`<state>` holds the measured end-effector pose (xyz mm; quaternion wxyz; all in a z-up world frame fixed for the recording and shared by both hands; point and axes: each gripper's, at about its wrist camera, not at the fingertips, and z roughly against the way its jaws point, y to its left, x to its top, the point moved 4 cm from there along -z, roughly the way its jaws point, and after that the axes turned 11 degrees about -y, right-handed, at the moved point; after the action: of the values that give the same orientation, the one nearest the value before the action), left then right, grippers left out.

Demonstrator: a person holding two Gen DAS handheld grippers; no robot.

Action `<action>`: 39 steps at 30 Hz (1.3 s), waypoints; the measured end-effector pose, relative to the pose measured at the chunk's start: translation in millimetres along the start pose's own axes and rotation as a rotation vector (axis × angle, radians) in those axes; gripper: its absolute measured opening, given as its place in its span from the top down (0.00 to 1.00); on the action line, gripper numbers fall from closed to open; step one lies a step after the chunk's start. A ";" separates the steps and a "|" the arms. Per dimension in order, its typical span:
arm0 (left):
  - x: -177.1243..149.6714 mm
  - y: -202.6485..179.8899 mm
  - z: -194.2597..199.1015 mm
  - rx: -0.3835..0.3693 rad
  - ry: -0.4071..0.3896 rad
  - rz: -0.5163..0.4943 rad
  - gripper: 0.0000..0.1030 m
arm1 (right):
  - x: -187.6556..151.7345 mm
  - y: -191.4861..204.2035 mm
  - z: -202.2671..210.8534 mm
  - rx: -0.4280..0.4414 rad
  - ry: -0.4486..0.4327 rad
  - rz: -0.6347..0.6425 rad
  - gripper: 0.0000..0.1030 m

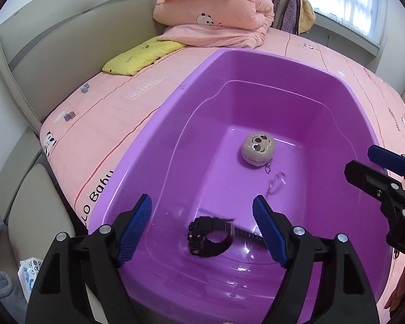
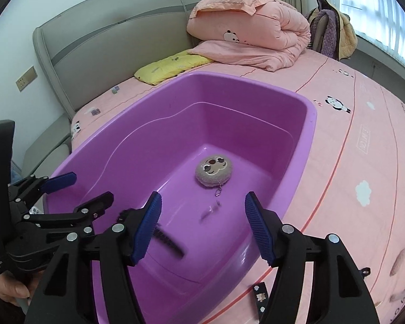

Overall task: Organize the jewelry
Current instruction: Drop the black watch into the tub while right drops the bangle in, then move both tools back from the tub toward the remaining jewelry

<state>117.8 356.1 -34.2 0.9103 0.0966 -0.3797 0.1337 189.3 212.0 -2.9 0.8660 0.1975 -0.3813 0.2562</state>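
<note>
— Now, how do the two tools stand?

— Both are spread wide with nothing between their blue pads. The left gripper [image 1: 202, 229] hangs over the near end of the purple plastic tub [image 1: 159, 145], its jaws framing, from above, a black wristwatch [image 1: 209, 236] that lies on the tub floor; neither pad touches it. The right gripper [image 2: 202, 225] is poised over the tub's near right rim, also holding nothing.

— Where are the task's things?

— Inside the tub. The wristwatch sits at the near end, its strap curled into a loop. Farther in rests a round beige plush keychain [image 1: 257, 149] with an embroidered face, its short ball chain [image 1: 268, 168] trailing toward the camera. Just beside that chain lies a small clear item [image 1: 276, 182], too faint to identify.

— And outside the tub?

— It rests on a pink bed sheet [image 2: 351, 162] printed with pandas. On the sheet beside the tub's near right corner lies a dark strip with small pictures [image 2: 260, 297]. A folded pink quilt [image 2: 245, 27] and a yellow pillow [image 2: 170, 66] lie near the grey headboard [image 2: 108, 35].
</note>
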 end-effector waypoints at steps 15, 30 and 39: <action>-1.8 2.2 12.2 0.014 -0.001 0.000 0.27 | -1.1 2.2 14.1 0.022 -0.014 -0.022 0.40; -2.8 -3.1 43.7 0.014 -0.022 0.022 0.22 | -9.3 -1.7 49.1 0.020 -0.046 -0.047 0.40; -9.5 -13.0 65.1 0.006 -0.034 0.026 0.14 | -23.6 -14.5 77.1 0.004 -0.056 -0.083 0.38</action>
<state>72.2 324.1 3.2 0.9016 0.0968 -0.3958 0.1449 141.1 152.1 25.6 0.8646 0.2220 -0.3962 0.2151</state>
